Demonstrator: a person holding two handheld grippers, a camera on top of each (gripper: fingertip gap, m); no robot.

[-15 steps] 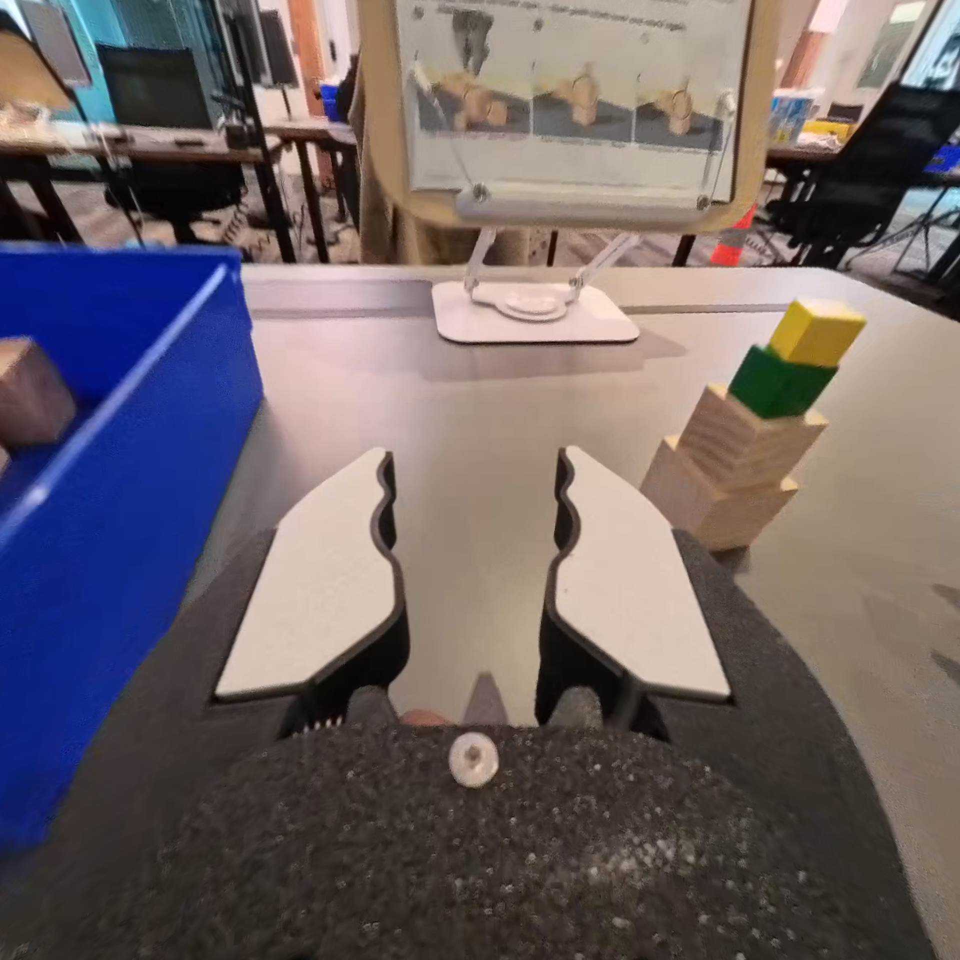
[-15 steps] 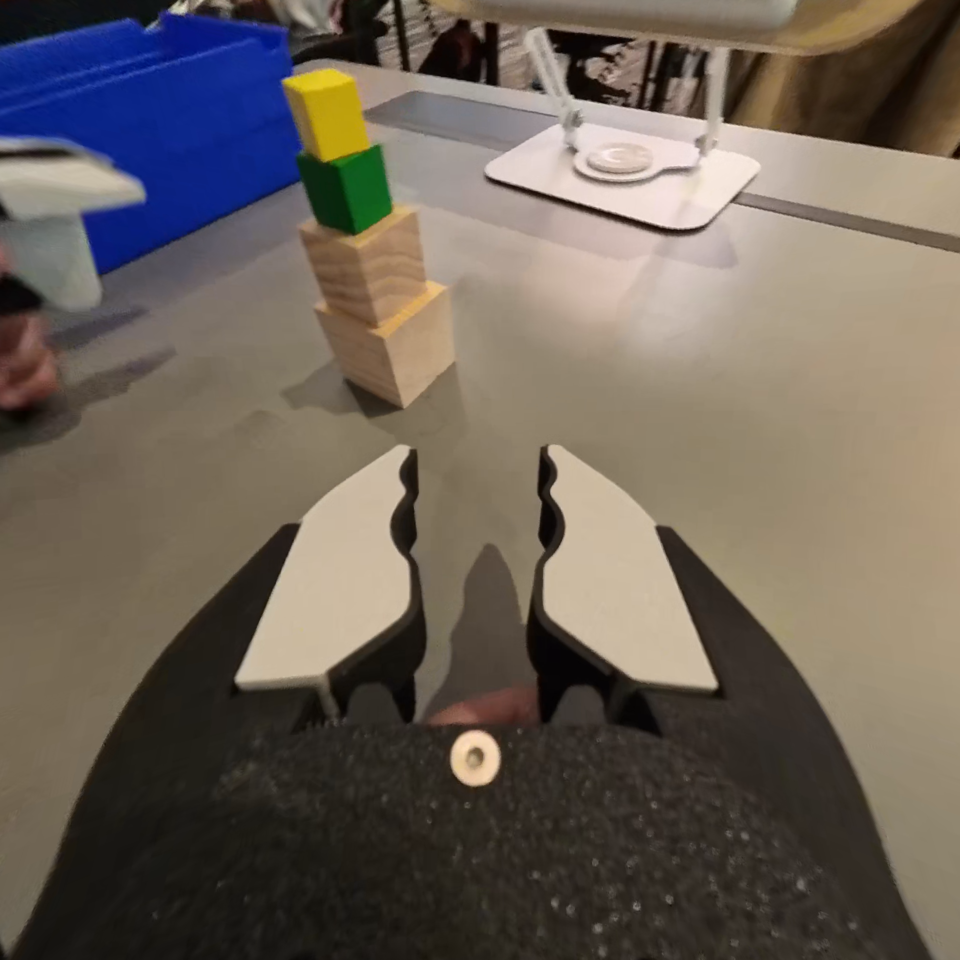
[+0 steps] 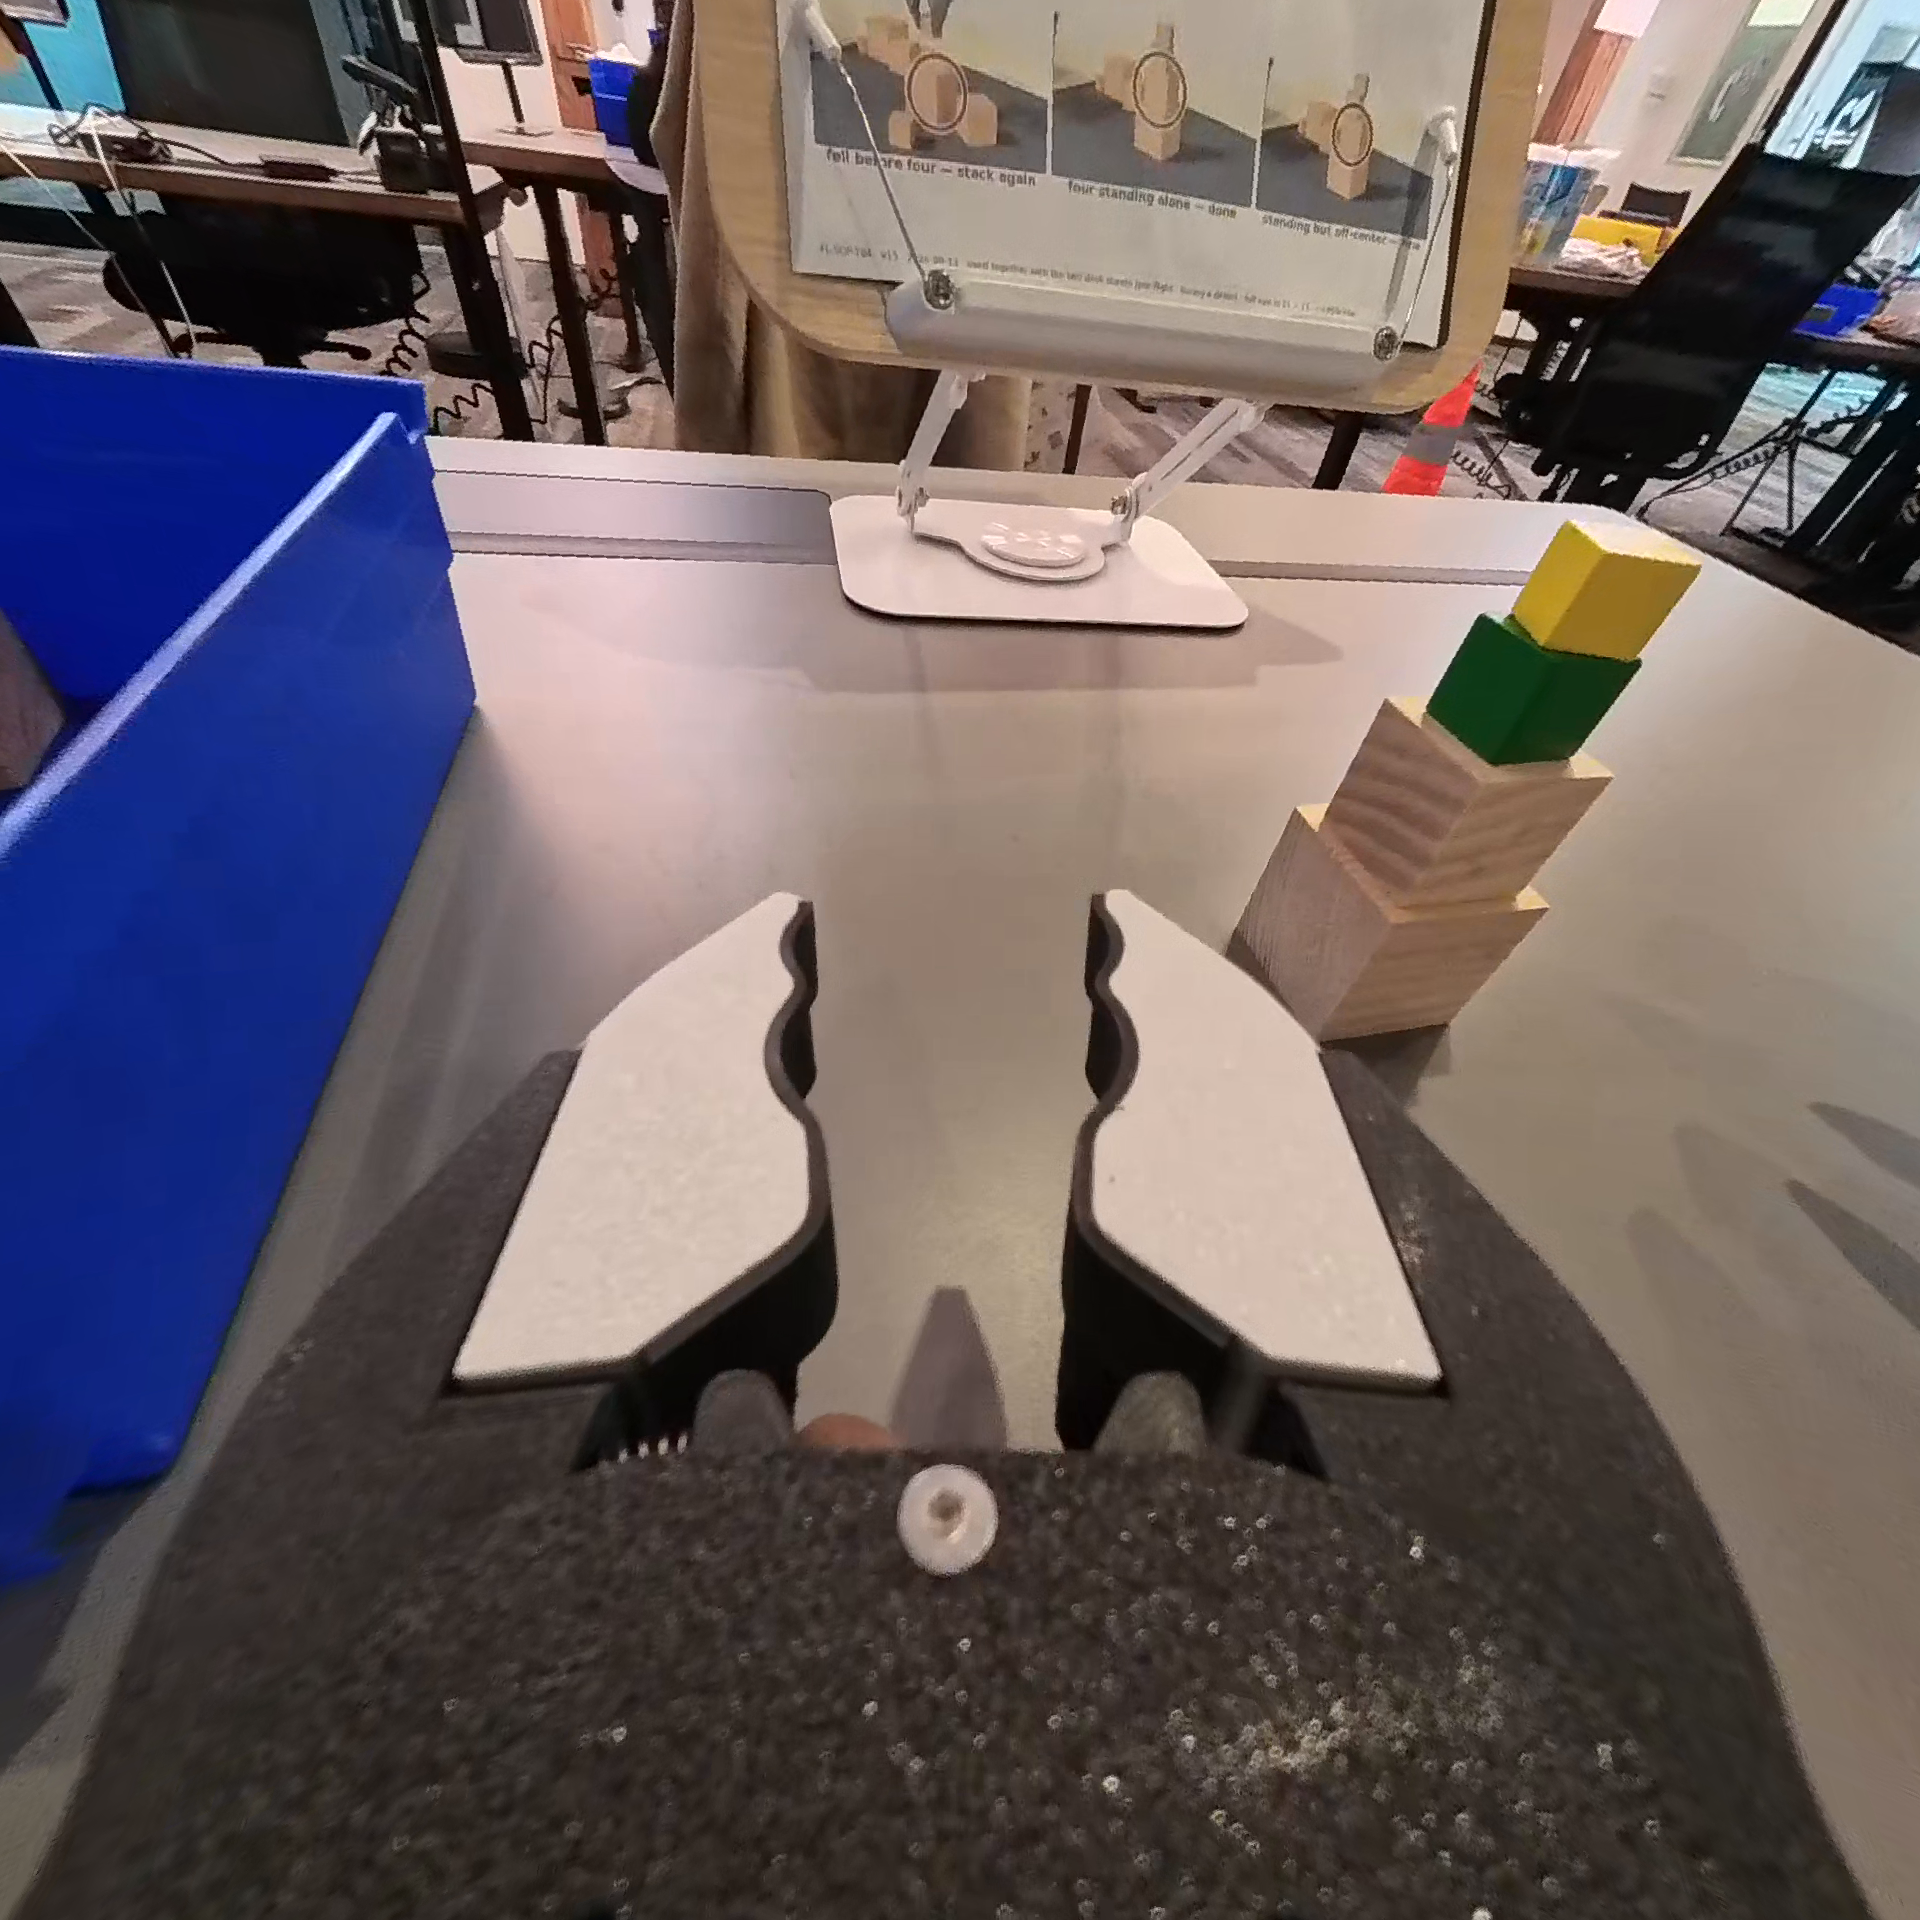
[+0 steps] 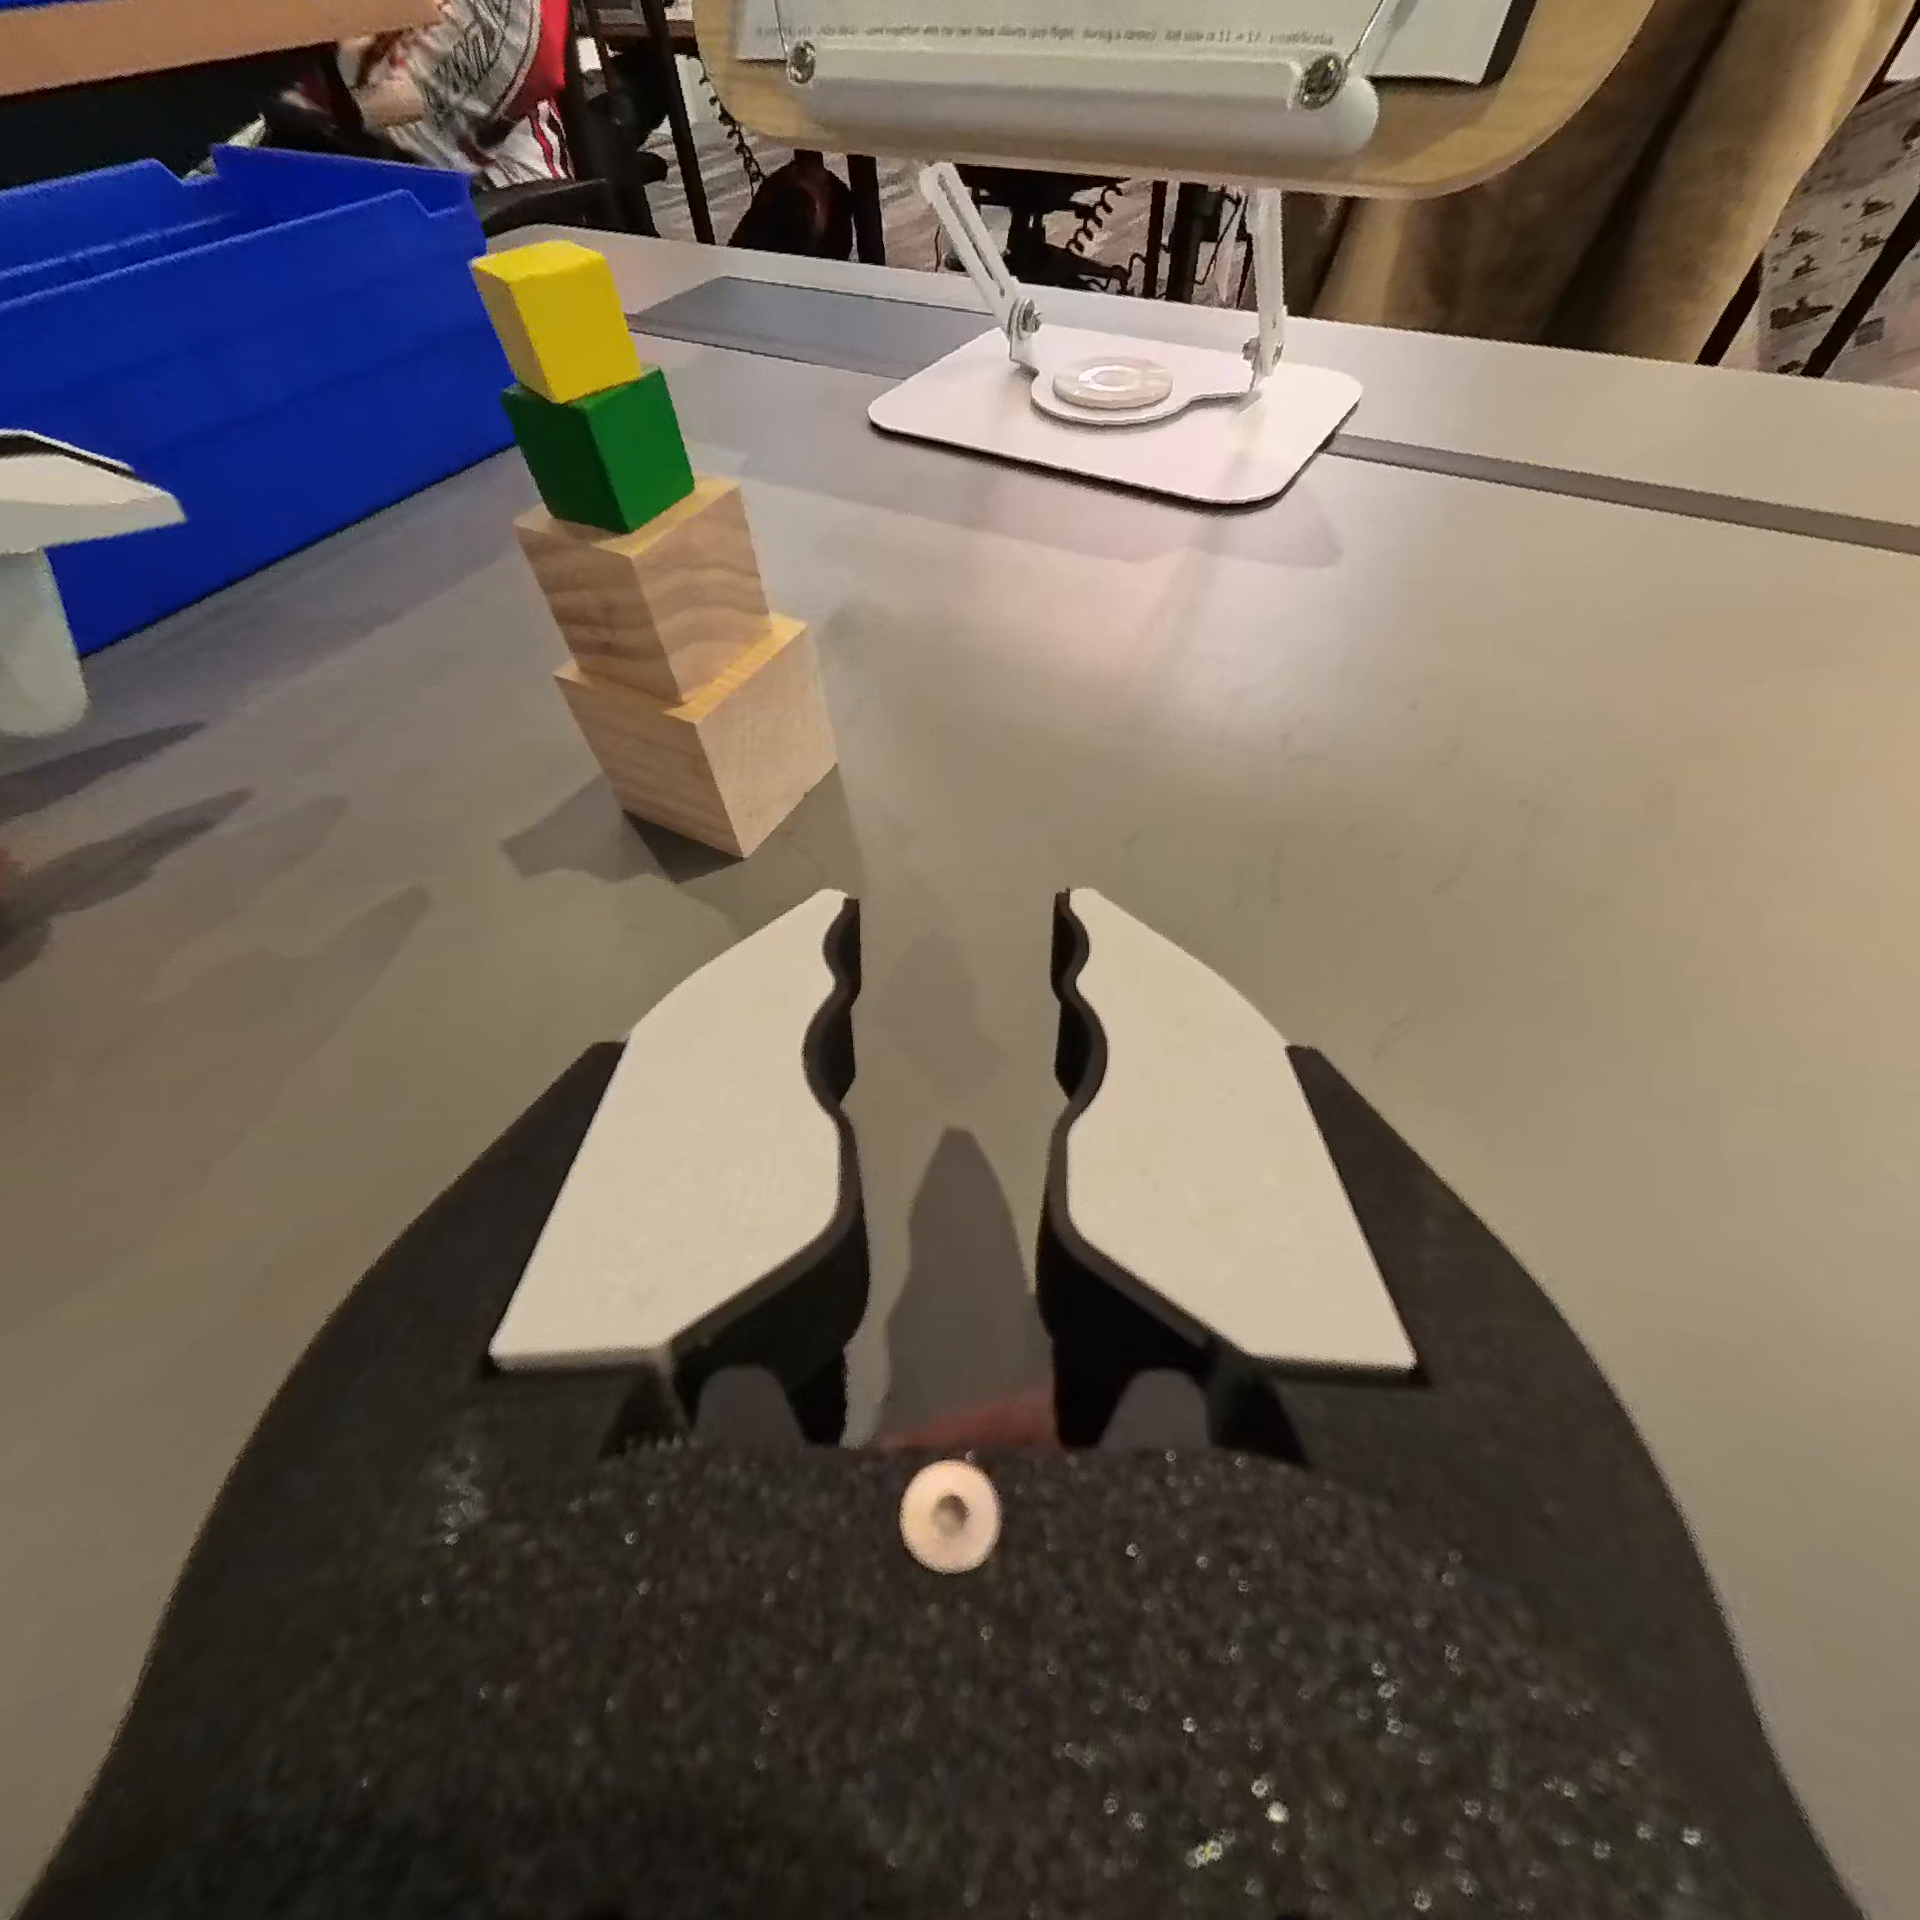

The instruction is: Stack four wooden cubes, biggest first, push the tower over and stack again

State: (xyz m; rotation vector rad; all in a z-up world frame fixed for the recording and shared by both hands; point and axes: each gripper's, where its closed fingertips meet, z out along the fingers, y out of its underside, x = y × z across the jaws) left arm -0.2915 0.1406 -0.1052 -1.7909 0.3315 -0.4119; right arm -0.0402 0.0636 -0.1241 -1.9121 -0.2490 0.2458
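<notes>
Four cubes: all stacked in one tower [image 4: 665, 551] on the grey worktop [image 4: 1351, 790], none lying loose.
Base: largest plain wooden cube [image 4: 717, 748], resting flat on the worktop.
Second tier: smaller plain wooden cube [image 4: 649, 597], set toward the far-left of the base and turned a little.
Third tier: green cube [image 4: 601, 449], overhanging slightly to the left.
Top: yellow cube [image 4: 556, 320], smallest, also shifted left; the tower steps leftward in the right wrist view but stands.
Tower position: near-centre of the worktop, right of the blue bin [image 3: 208, 831], nearer than the white stand base [image 4: 1117, 426] of the instruction board [image 3: 1122, 156].
Left gripper [image 3: 951, 966]: fingers parted with bare worktop between them, holding nothing; just left of the tower, not touching it.
Right gripper [image 4: 956, 935]: fingers parted somewhat less, holding nothing; near side of the tower, base cube just beyond its left fingertip, apart from it.
Blue bin contents: one dark wooden block [image 3: 21, 707] partly visible at the left edge; rest hidden.
Progress, judged: a four-high, biggest-first stack is complete. Whether it is the first or the second stack cannot be told.
Remaining, judged: if first, the push-over and a full restack; if second, nothing.
</notes>
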